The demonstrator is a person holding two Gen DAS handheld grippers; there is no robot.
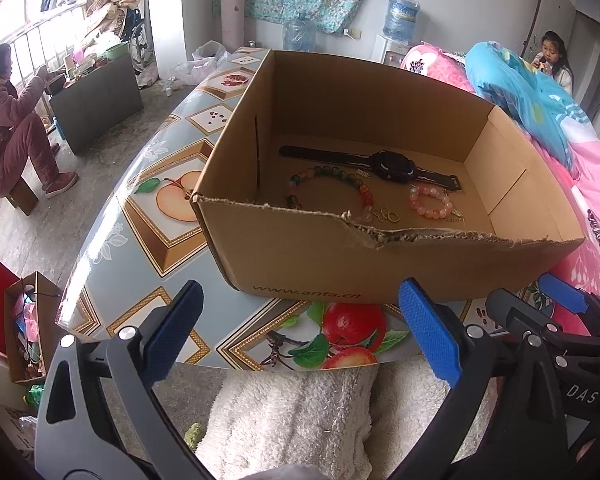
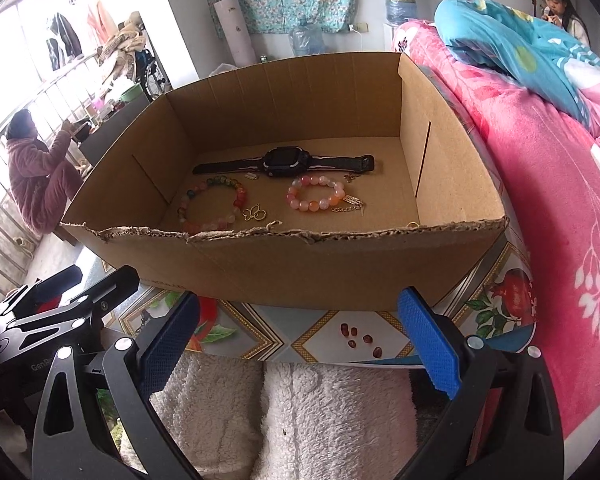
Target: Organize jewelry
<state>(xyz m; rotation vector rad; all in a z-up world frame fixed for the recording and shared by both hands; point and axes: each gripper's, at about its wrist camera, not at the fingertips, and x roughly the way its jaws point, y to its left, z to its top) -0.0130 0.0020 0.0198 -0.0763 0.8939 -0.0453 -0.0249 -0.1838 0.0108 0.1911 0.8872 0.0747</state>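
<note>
An open cardboard box [image 1: 300, 264] [image 2: 300, 264] stands on the fruit-patterned table. Inside lie a black watch [image 1: 384, 165] [image 2: 286, 163], a multicoloured bead bracelet [image 1: 328, 190] [image 2: 214, 204], a pink bead bracelet [image 1: 430, 202] [image 2: 316, 193], small gold charms [image 1: 386, 214] [image 2: 256, 213] and a gold chain [image 2: 350, 206]. My left gripper [image 1: 300, 332] is open and empty, at the table's near edge in front of the box. My right gripper [image 2: 300, 336] is open and empty, also in front of the box. The right gripper also shows at the left wrist view's right edge [image 1: 556, 304].
A pink bedspread [image 2: 548, 200] with a blue quilt [image 2: 520, 48] borders the table on the right. A white fluffy garment [image 2: 320, 420] lies below the grippers. A person in a maroon robe [image 1: 12, 132] sits on the left. Bags stand on the floor [image 1: 16, 320].
</note>
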